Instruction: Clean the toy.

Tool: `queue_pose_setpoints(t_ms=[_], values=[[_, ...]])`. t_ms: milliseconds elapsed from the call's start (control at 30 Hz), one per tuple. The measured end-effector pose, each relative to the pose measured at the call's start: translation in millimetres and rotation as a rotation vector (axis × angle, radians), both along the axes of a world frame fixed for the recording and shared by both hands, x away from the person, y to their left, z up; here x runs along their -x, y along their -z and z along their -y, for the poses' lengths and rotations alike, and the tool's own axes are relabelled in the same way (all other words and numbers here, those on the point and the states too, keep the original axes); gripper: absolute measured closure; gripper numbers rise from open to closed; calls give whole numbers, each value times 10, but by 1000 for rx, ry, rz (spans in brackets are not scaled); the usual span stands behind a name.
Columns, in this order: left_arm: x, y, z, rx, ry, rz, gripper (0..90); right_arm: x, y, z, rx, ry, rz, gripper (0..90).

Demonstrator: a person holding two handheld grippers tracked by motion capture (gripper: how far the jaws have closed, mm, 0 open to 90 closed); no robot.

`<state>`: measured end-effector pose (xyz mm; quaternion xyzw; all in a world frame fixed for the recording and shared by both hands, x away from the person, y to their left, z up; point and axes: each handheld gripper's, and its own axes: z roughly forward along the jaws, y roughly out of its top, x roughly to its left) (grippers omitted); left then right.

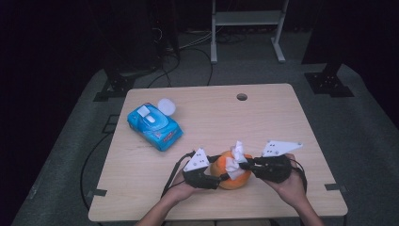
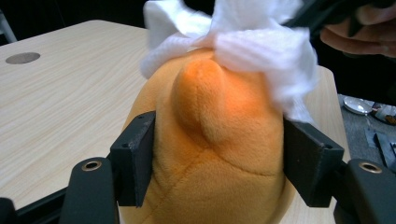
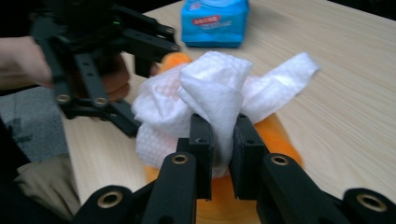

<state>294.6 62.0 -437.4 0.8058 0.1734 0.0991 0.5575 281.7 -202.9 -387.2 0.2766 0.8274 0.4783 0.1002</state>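
Light wood-grain rectangular table [image 1: 263, 122] takes the middle of the high view, with a round cable hole [image 1: 242, 97] near its far edge. Blue plastic wet-wipe pack [image 1: 154, 125] lies left of centre, long axis running upper left to lower right, white flip lid open beside it.

Round orange plush toy [image 1: 234, 176] sits at lower centre of the high view, near the table's front edge, between both hands. Long axis unclear from above; it reads as a rounded lump.

Crumpled white wipe [image 1: 236, 157] lies on top of the plush, one loose end pointing up-frame.

Left gripper [image 1: 225, 177], lower centre-left: jaws spread to a middling gap, both pads pressed on the plush's flanks. Holding the toy.

Right gripper [image 1: 243, 165], lower centre-right: jaws pinched nearly together on a fold of the wipe.

View differences:
- Left gripper view: plush [image 2: 212, 144] fills centre frame, a rounded bump on its upper middle facing the camera, seams below. Wipe [image 2: 252, 42] is draped across its top at upper centre. Both pads visibly dent the fabric. The other hand's fingers sit at upper right.
- Right gripper view: wipe [image 3: 210, 100] is bunched in centre frame, with the clamped fold running down between the pads. Orange shows only in slivers beneath it. Left gripper [image 3: 140, 65] is at upper left, wipe pack [image 3: 215, 21] at top centre.
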Motion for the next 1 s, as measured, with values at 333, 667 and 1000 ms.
queue_pose_setpoints(t_ms=[333, 667, 1000], values=[[26, -23, 3, -29, 58, 3, 295, -23, 40, 40, -10, 1, -40, 798], [48, -3, 33, -34, 69, 15, 304, 37, -75, -275, -4, -58, 20, 799], [55, -1, 32, -36, 80, 21, 309, -55, 61, 196, -32, 61, -43, 798]])
